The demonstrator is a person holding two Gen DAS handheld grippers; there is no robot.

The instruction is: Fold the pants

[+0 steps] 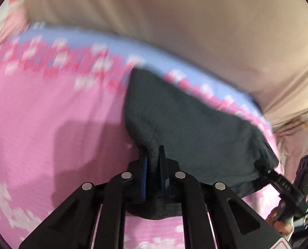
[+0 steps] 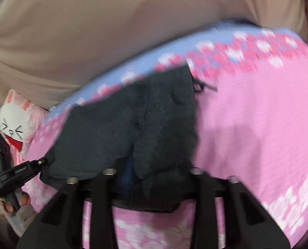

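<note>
Pants (image 1: 187, 124), one pair, between two hand-held grippers.

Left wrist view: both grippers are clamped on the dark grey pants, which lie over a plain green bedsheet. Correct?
One thing is off: the bedsheet is pink with a floral print, not plain green, as the left wrist view shows. The rest holds: the left gripper and the right gripper each pinch the dark grey pants.

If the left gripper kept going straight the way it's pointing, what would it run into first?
The dark pants that the left gripper already pinches; past that fabric lies the pink bedsheet, though depth is hard to judge.
</note>
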